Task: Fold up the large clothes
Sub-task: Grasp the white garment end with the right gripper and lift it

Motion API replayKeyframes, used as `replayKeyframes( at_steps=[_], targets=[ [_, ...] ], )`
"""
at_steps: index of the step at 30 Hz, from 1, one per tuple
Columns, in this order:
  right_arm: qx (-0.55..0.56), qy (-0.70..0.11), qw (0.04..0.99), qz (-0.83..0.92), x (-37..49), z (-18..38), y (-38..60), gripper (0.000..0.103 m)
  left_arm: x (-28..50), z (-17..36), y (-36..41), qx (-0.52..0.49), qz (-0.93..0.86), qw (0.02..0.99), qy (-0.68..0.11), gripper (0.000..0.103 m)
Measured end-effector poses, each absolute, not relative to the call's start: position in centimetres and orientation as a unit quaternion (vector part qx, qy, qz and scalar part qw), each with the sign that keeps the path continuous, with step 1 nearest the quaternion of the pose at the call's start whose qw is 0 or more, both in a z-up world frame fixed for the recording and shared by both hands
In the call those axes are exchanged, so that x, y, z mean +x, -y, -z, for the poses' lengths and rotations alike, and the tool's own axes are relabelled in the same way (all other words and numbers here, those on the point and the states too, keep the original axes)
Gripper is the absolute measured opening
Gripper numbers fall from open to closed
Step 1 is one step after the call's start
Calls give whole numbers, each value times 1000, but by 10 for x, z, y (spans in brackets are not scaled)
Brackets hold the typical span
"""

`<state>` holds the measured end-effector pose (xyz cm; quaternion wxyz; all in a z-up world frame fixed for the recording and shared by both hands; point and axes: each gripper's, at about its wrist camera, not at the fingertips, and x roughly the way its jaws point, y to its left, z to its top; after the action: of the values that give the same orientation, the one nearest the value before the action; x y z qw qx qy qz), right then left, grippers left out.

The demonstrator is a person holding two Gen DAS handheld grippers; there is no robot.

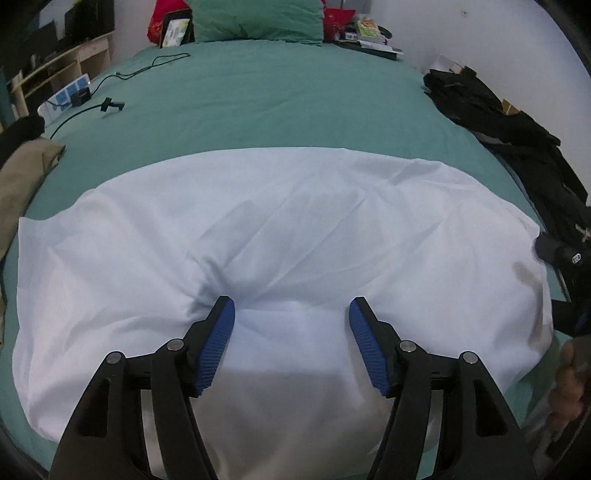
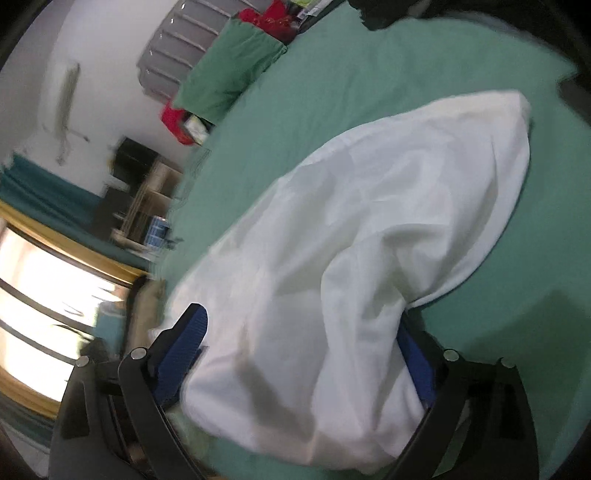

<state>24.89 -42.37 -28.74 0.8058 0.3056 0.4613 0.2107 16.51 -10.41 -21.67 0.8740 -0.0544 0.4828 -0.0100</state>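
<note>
A bed made up in a green sheet (image 1: 280, 92) fills a small, white-walled bedroom, with a matching green pillow (image 1: 256, 18) at its head and something red (image 1: 162, 18) behind it. A black cable (image 1: 147, 70) trails across the sheet toward a pale wooden shelf unit (image 1: 74, 55) at the left. Dark clothes (image 1: 498, 122) are heaped along the bed's right edge, and a tan cloth (image 1: 22, 177) lies at the left edge. The right wrist view, tilted and blurred, also takes in a bright window with a yellowish frame (image 2: 55, 295).

A large white cloth (image 1: 295, 229) lies spread on the near half of the bed, its long axis running from side to side across the mattress, its far edge straight and its surface lightly creased. The left tongs (image 1: 291, 306) stand spread over the cloth's near middle, their blue pads (image 1: 218, 343) well apart; the tips rest at the fabric, which puckers around the left one, and nothing is pinched. At the cloth's right end the right tongs (image 2: 299, 332) are likewise spread wide, with a raised fold of the white cloth (image 2: 351, 258) draped loosely between them and over the right-hand pad. A hand (image 1: 569, 387) shows blurred at the right border of the left wrist view.
</note>
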Motion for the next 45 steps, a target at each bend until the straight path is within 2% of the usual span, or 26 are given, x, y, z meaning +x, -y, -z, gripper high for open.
replayKeyframes(
  at_steps=[1, 2, 3, 5, 7, 13, 18, 22, 26, 29, 35, 45],
  targets=[
    [291, -461, 813, -202, 249, 286, 419, 84, 165, 217, 105, -52, 9, 874, -483, 67],
    [283, -463, 817, -193, 248, 285, 416, 58, 165, 217, 106, -50, 9, 874, -482, 67],
    [280, -468, 817, -186, 250, 284, 416, 47, 163, 216, 108, -48, 8, 875, -481, 67],
    [294, -465, 812, -194, 251, 282, 416, 29, 161, 216, 111, -41, 8, 877, -479, 67],
    [275, -453, 824, -201, 249, 274, 415, 25, 161, 215, 112, -35, 10, 878, -476, 67],
    [209, -431, 855, -198, 241, 238, 390, 20, 160, 215, 111, -14, 19, 887, -462, 68],
    [133, -414, 879, -194, 230, 206, 357, 20, 160, 207, 85, -80, 45, 884, -459, 68],
    [87, -410, 888, -191, 227, 189, 325, 20, 158, 189, 59, -96, 49, 882, -459, 68],
    [58, -408, 892, -188, 228, 179, 297, 20, 144, 158, 30, -83, 32, 901, -425, 68],
    [39, -408, 894, -183, 226, 174, 281, 21, 135, 142, -4, -81, 13, 908, -412, 68],
    [4, -414, 887, -205, 225, 165, 231, 22, 110, 132, -78, -147, -27, 913, -381, 68],
    [-50, -463, 841, -275, 214, 201, 132, 23, 80, 142, -133, -205, -54, 900, -380, 68]
  ],
)
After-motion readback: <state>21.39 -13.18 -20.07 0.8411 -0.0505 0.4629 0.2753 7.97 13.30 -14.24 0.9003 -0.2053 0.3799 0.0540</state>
